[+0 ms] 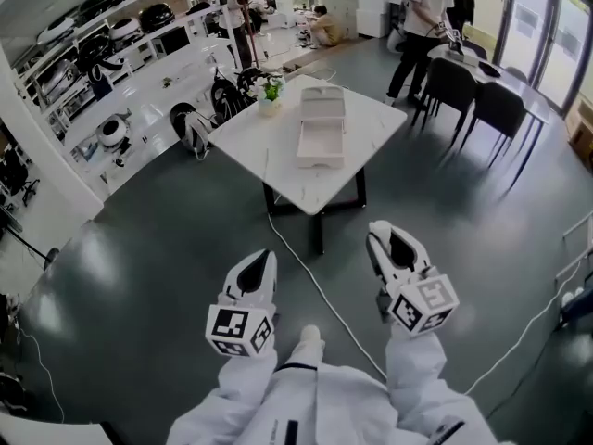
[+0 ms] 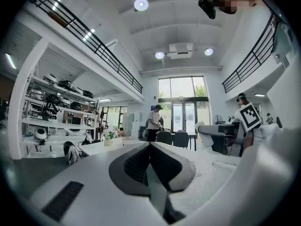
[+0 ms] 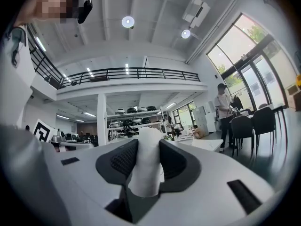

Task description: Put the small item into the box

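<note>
A dark grey floor [image 1: 139, 267] fills a large, bright workshop. On it, well ahead of the person wearing the camera, stands a white table [image 1: 371, 119]. An open white box [image 1: 321, 128] lies near the middle of the table, reaching toward its far edge. A small potted plant [image 1: 270, 91] sits at the table's far left corner. Dark chairs [image 1: 482, 100] stand off to the right, with another person [image 1: 422, 26] standing beside them.

Low in the head view, white-sleeved arms hold both grippers over the floor, well apart from the table. The left gripper [image 2: 150, 147] has its jaws pressed together with nothing between them. The right gripper [image 3: 148, 145] clamps the small item [image 3: 146, 164], a white, roll-shaped piece standing upright between its dark pads.
</note>
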Motion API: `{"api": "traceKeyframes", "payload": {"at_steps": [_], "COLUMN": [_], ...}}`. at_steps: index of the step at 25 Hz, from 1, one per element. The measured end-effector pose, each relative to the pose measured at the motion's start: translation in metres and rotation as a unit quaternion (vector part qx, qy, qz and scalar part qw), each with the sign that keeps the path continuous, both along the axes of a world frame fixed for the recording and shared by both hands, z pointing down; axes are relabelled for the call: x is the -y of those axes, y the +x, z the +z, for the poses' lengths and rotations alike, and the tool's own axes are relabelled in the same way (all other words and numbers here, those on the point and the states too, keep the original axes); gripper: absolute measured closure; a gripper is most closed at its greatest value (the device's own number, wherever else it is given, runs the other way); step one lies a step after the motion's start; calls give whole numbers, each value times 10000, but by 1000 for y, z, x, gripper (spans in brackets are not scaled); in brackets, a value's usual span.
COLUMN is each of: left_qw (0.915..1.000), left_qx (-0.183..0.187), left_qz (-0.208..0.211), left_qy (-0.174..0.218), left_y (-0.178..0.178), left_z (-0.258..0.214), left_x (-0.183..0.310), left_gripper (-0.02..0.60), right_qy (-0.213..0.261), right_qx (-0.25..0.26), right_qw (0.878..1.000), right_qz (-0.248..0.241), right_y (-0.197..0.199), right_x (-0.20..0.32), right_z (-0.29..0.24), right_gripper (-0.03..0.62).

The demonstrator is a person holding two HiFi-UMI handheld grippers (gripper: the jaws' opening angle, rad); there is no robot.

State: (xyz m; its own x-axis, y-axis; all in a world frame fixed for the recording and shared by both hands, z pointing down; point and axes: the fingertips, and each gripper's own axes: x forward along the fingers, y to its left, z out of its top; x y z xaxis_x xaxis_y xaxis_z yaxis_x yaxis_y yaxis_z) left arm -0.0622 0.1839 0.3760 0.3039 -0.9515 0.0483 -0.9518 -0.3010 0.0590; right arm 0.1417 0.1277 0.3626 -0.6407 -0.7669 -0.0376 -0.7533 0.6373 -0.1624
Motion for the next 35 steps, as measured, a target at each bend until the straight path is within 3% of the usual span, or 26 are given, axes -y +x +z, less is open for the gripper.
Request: {"api": "traceKeyframes", "payload": {"at_steps": [25, 35], "left_qw": [9985, 9970], "left_qx": [-214, -322], "left_qz": [482, 650], "left_qy": [-168, -281], "left_y": [-43, -49], "left_z": [26, 43], "left_x": [202, 248], "left_gripper": [583, 583], "right_qy": [-200, -292], "right_qx": [-83, -142], "right_qw": [9992, 9983], "right_qz": [341, 481], "right_y": [-47, -57], "right_x": [176, 216], "right_z": [24, 37], "right_gripper": [468, 468]}}
